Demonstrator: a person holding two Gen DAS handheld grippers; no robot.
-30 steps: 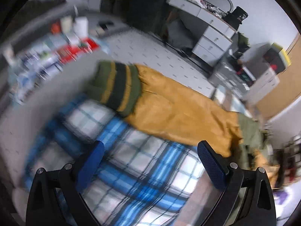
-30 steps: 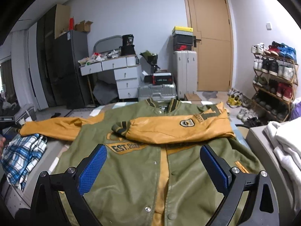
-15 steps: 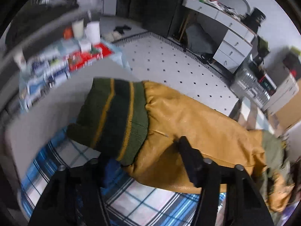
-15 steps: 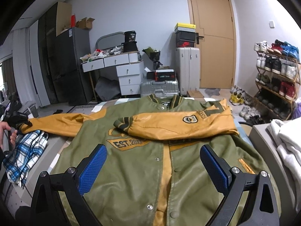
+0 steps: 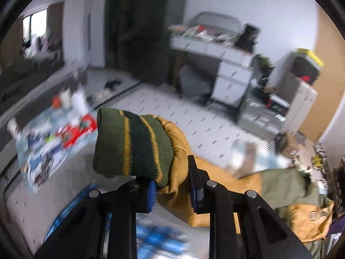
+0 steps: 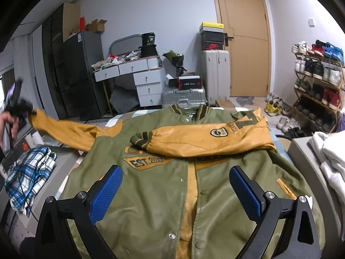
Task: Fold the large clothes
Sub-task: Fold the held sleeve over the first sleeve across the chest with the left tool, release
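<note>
Since 1 s earlier, the left sleeve cuff point(image 5: 133, 144) has been lifted off the plaid shirt point(image 6: 28, 172), left gripper point(image 5: 172, 185) jaws just closed on it. Varsity jacket point(image 6: 183, 194) lies flat; right sleeve point(image 6: 204, 140) already folded across, left sleeve & body folds remaining. Right gripper point(image 6: 175, 191) hovers spread, empty.

Left wrist view sits close on the jacket point(image 5: 284, 185) sleeve; right wrist overlooks the same jacket point(image 6: 163, 194).

Cluttered bedroom point(image 6: 151, 13), perhaps tiled floor point(image 5: 172, 108)
</note>
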